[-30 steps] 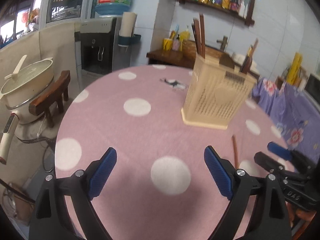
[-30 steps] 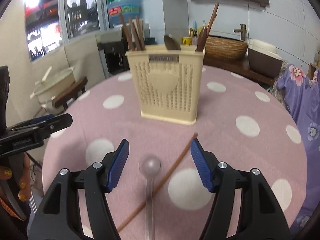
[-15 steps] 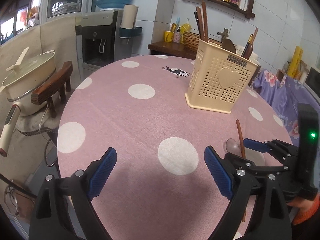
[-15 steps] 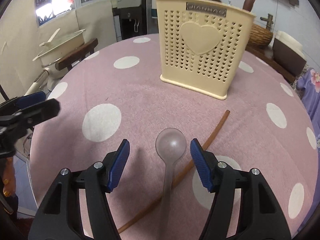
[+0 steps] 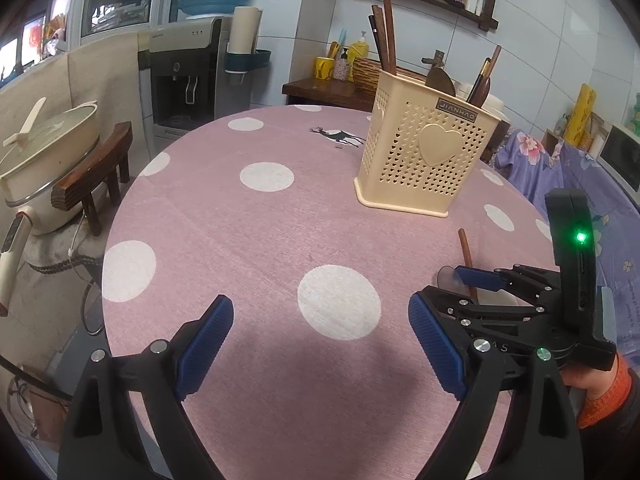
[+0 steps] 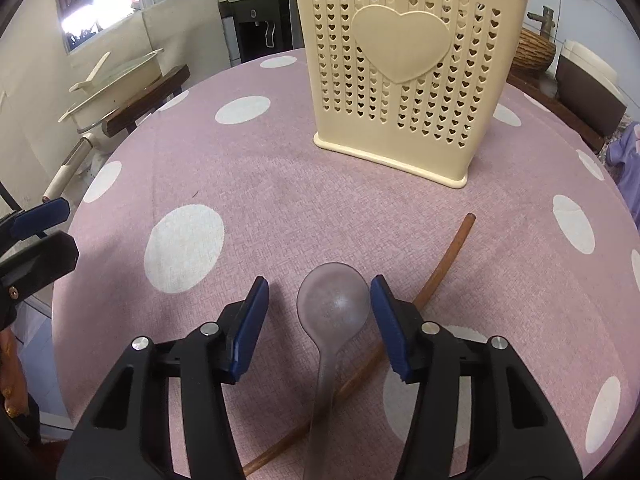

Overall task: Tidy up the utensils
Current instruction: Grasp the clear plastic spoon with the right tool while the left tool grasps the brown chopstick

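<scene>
Fingers of the right gripper (image 6: 318, 320) are closing around a translucent spoon (image 6: 334, 304), pads not yet touching its bowl; it lies across a wooden chopstick (image 6: 444, 264) on the counter (image 6: 260, 200). The left gripper (image 5: 320, 344) is spread wide over bare cloth near the edge. Beyond stands a cream holder (image 6: 404, 72) labelled "JIANHAO".

Both wrist views share the caddy (image 5: 426, 160), close.
</scene>
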Available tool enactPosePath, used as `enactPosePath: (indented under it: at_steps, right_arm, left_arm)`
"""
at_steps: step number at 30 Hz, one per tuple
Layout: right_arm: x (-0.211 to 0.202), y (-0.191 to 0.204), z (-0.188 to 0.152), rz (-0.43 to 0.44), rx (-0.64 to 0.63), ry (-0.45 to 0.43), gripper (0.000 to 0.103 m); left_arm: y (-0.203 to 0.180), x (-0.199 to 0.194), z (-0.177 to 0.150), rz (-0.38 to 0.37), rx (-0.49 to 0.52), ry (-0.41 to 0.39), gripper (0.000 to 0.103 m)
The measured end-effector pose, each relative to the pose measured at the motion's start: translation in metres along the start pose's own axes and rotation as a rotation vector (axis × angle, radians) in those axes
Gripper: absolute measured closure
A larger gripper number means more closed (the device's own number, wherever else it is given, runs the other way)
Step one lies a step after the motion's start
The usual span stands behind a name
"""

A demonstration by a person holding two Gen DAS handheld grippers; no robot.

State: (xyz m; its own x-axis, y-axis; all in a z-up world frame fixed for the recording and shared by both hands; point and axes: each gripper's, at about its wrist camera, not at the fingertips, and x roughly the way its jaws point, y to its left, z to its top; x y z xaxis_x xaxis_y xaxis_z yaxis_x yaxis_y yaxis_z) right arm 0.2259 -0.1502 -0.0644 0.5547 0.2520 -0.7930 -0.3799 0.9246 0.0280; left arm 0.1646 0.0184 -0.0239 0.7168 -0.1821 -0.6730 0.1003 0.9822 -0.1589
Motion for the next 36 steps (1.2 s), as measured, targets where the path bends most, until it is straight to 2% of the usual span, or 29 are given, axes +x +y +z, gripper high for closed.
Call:
enactPosePath:
  at_steps: [2,4,9,14,20,23,28,31,36]
  right_arm:
    - [-0.001,0.001,-0.001,-0.009,-0.007,0.0,0.063]
    - [-0.001,0.001,-0.001,-0.012,-0.006,0.0,0.066]
    - [-0.003,0.0,-0.001,-0.007,0.017,-0.006,0.066]
    - [-0.029,-0.005,0.004,0.021,0.078,-0.092,0.066]
    - [-0.091,-0.018,0.003,0.024,0.164,-0.242,0.066]
    - [-0.132,-0.025,-0.008,0.013,0.21,-0.333,0.066]
    - [-0.161,-0.034,-0.025,-0.019,0.266,-0.397,0.066]
    - [-0.169,-0.034,-0.03,-0.028,0.278,-0.423,0.066]
    - [-0.187,-0.041,-0.039,-0.076,0.318,-0.471,0.066]
  left_arm:
    - [0.0,0.001,0.0,-0.001,-0.004,0.003,0.015]
    - [-0.001,0.002,0.0,-0.003,-0.005,0.008,0.015]
    - [-0.006,0.0,0.001,-0.004,0.005,0.005,0.015]
    - [-0.008,0.001,0.0,-0.004,0.008,0.007,0.015]
    - [-0.016,0.004,0.001,-0.016,0.017,0.013,0.015]
    - [-0.021,0.006,0.001,-0.02,0.032,0.015,0.015]
    - [-0.037,0.014,0.001,-0.048,0.056,0.021,0.015]
    - [-0.055,0.018,0.004,-0.079,0.108,0.018,0.018]
    - [-0.085,0.035,0.019,-0.134,0.179,0.048,0.032]
